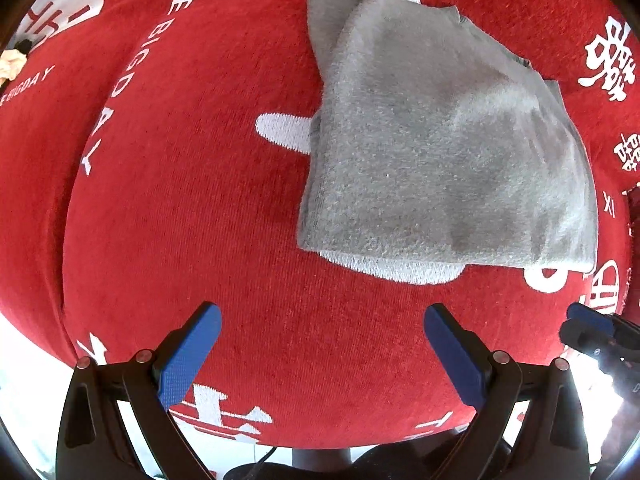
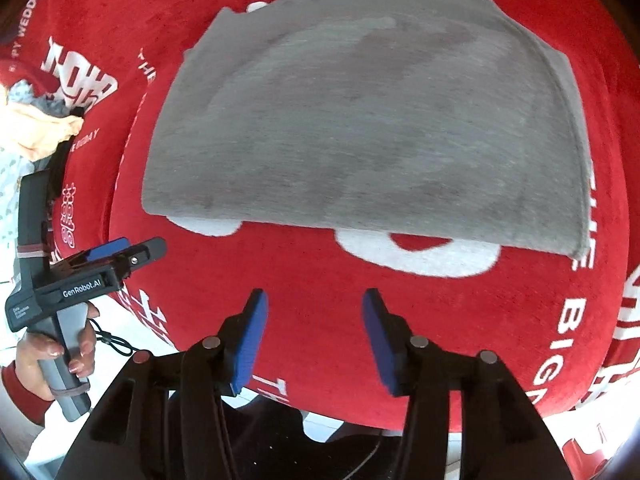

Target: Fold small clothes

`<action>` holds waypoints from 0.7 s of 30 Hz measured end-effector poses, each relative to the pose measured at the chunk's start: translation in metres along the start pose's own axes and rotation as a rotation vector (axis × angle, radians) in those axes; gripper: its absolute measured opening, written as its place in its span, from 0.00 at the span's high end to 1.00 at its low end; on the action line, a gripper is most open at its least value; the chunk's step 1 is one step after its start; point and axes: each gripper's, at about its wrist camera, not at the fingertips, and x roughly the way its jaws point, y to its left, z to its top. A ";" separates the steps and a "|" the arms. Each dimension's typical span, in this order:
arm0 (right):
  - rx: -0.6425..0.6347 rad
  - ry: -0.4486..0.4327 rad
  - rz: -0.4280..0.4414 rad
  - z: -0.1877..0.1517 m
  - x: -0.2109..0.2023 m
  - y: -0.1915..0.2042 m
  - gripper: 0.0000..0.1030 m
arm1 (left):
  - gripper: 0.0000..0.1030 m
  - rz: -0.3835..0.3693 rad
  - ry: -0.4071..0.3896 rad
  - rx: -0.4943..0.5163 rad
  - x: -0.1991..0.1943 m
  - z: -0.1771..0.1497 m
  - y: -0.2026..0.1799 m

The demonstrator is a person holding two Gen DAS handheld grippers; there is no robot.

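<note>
Both hand-held grippers, left [image 1: 322, 354] and right [image 2: 315, 340], hover wide and empty; the folded grey garment [image 2: 360, 128] risks unfolding if only its top layer is pinched.

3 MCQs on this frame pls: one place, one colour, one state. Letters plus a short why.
1. Where is the garment relative to both grippers?
A. in front of them, apart
B. between the jaws
C. hanging off the edge

2. What colour is the garment?
A. blue
B. grey
C. yellow

3. What state is the left gripper in?
A. shut on the garment
B. shut, empty
C. open, empty

Key:
1 A: the garment lies on the red cloth ahead of the fingertips.
2 B: it reads grey in both views.
3 C: the left gripper has its jaws spread over bare cloth; the right gripper too.
</note>
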 end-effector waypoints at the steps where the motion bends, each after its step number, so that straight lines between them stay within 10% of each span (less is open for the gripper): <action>1: -0.004 0.001 -0.002 0.001 0.001 0.002 0.46 | 0.01 -0.001 -0.001 -0.001 0.000 -0.002 0.001; 21: 0.053 0.020 0.030 0.003 0.010 -0.003 0.40 | 0.01 -0.222 0.021 -0.146 -0.003 0.012 0.015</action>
